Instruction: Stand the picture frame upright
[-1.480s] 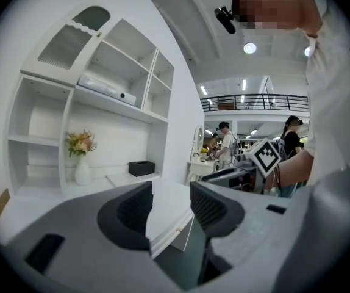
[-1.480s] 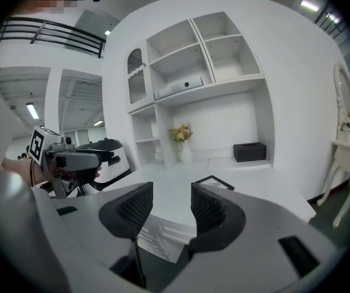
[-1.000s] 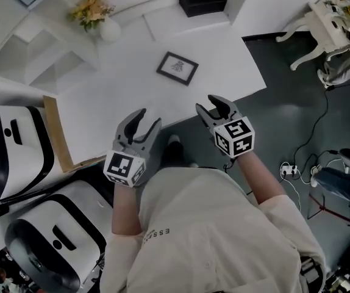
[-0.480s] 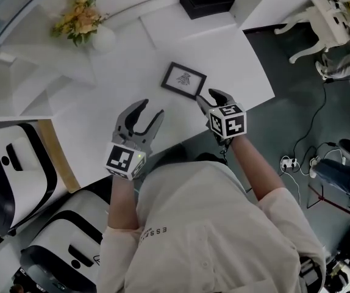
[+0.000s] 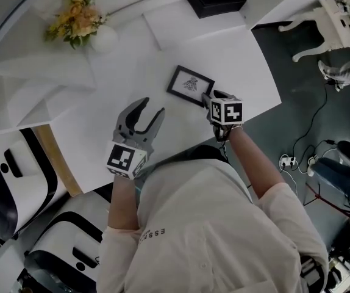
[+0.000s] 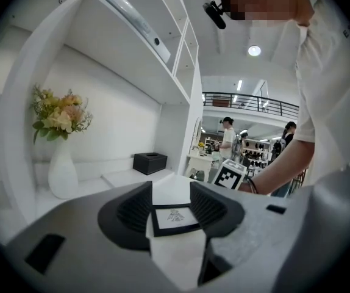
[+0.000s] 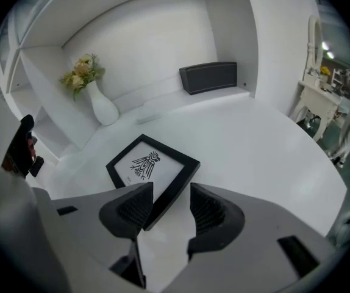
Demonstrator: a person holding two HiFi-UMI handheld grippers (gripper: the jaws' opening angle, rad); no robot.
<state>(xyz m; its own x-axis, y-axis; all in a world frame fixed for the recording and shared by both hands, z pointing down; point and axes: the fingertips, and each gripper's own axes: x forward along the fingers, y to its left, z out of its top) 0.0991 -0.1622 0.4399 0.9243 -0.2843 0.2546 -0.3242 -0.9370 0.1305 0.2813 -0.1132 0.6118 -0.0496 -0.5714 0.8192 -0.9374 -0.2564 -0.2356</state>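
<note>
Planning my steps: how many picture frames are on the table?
1: the black picture frame lies flat on the white table, a corner between the open jaws of the right gripper. The person hides some table.

The left hand-held gripper (image 5: 149,108) and right hand-held gripper (image 5: 214,96) are grey with black ribbed pads (image 7: 207,210) and black-and-white marker cubes (image 5: 125,159). The shirt (image 5: 211,224) is cream, short-sleeved.

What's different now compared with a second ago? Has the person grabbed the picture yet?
The right hand-held gripper moved forward over the table to the picture frame. Its open jaws now straddle the frame's near edge but have not closed on it. The left hand-held gripper stayed open and empty near the table's front. The frame still lies flat.
</note>
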